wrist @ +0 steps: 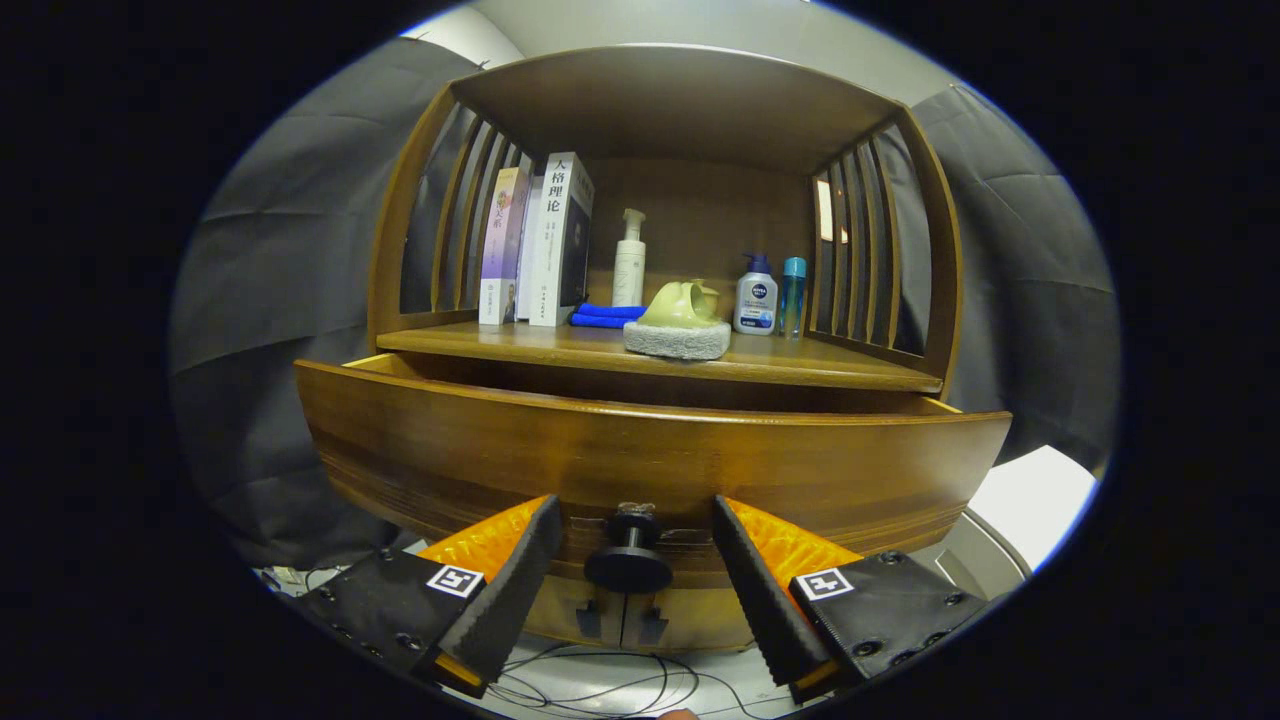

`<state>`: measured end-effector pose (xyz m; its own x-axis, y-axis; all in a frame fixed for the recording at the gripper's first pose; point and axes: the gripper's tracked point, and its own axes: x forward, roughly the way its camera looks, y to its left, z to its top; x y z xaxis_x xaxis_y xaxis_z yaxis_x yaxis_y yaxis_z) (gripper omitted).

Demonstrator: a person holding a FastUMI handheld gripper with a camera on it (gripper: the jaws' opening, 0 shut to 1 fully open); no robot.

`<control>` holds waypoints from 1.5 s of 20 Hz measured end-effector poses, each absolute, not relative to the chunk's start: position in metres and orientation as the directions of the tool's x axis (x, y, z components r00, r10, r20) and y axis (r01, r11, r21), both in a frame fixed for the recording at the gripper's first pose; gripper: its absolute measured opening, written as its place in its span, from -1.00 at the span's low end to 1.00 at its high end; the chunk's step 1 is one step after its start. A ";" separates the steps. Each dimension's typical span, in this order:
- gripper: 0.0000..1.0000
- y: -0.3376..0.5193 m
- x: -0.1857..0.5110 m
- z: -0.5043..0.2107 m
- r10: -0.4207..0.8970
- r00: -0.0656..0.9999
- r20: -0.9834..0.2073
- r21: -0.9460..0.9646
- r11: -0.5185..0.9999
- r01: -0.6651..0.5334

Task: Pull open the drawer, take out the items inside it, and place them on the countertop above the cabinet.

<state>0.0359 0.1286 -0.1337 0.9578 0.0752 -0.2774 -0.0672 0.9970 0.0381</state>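
Drawer [650, 465]: wooden, curved front, already drawn partway out of the cabinet, a dark gap showing behind its top edge; contents hidden from this low angle.

Gripper [630, 575]: fingers spread wide, holding nothing, one either side of the knob and clear of it.

Knob [628, 560]: dark, round, on a short stem, centred low on the drawer front, between the fingers.

Worktop [660, 355]: the cabinet's shelf surface just above the drawer. It carries books [535, 240], a blue cloth [605, 315], a pump bottle [629, 260], a green item on a grey sponge [678, 330], and two small bottles [768, 295].

Handling note: likely next, lift the gripper over the drawer's front edge, keep it open and level, and look in before reaching; set items on bare wood near the worktop's front.
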 end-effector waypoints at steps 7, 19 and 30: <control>0.95 0.129 0.062 -0.136 0.051 0.961 -0.271 0.022 0.999 -0.047; 0.95 0.130 0.105 -0.139 0.021 0.967 -0.256 0.024 1.000 -0.016; 0.95 0.133 0.104 -0.103 0.049 0.988 -0.144 0.014 0.999 -0.047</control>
